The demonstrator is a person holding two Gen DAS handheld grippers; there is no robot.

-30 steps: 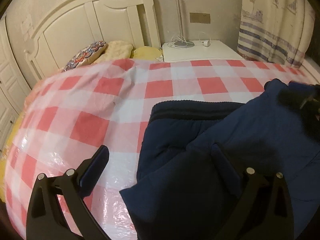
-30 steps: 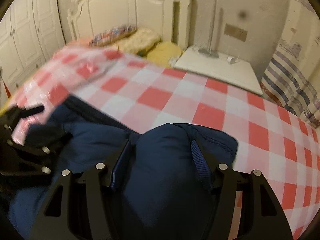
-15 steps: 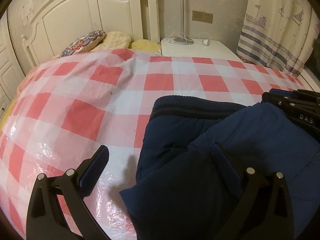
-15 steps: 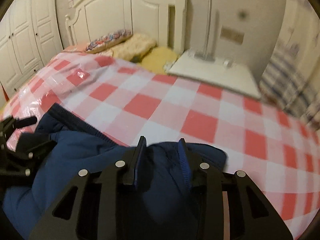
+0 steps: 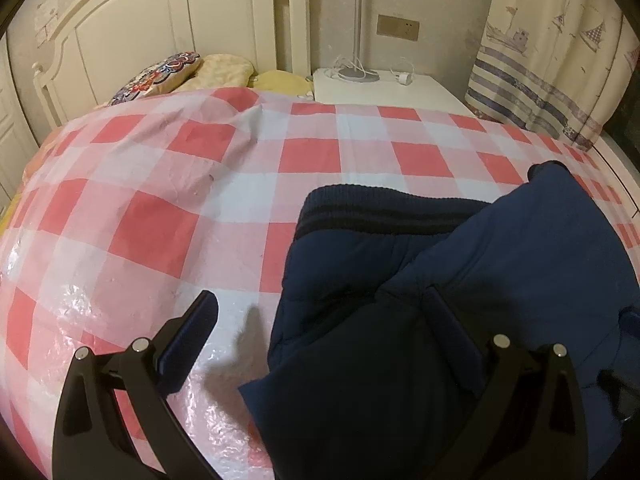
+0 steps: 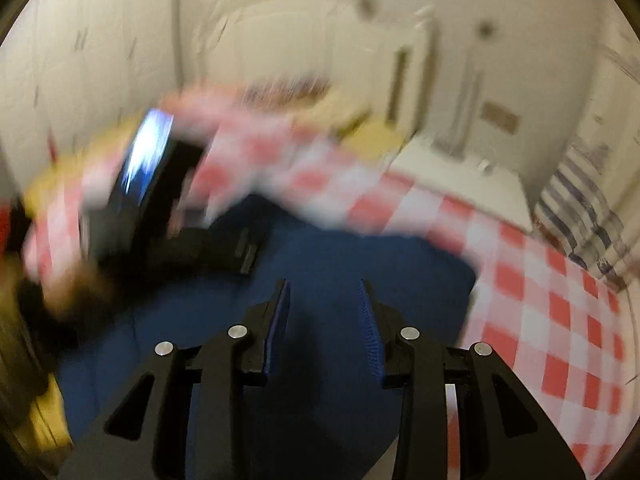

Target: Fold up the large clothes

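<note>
Left wrist view: the left gripper (image 5: 320, 308) stands with its jaws spread wide; one finger (image 5: 192, 328) is over the glossy red-and-white checked bed cover (image 5: 160, 200), the other finger (image 5: 452, 328) is against the dark navy garment (image 5: 480, 264), and no fabric is pinched between the pads. The garment lies bunched on the near right part of the bed, its ribbed waistband (image 5: 380, 212) facing the headboard (image 5: 180, 20) and a folded upper layer draped across it toward the right edge. Beyond the cover are a patterned pillow (image 5: 160, 76), a white nightstand (image 5: 384, 88) bearing a lamp base, and a striped curtain (image 5: 552, 60). Right wrist view: the picture is heavily smeared by motion. The right gripper (image 6: 324, 292) has its jaws drawn to a narrow gap, having just been closing; navy fabric (image 6: 332, 248) fills the space between and beyond the blue pads (image 6: 280, 320), but whether the pads actually pinch cloth cannot be told. At upper left of this view the other gripper body (image 6: 152, 184) appears as a dark blur over the garment.
</note>
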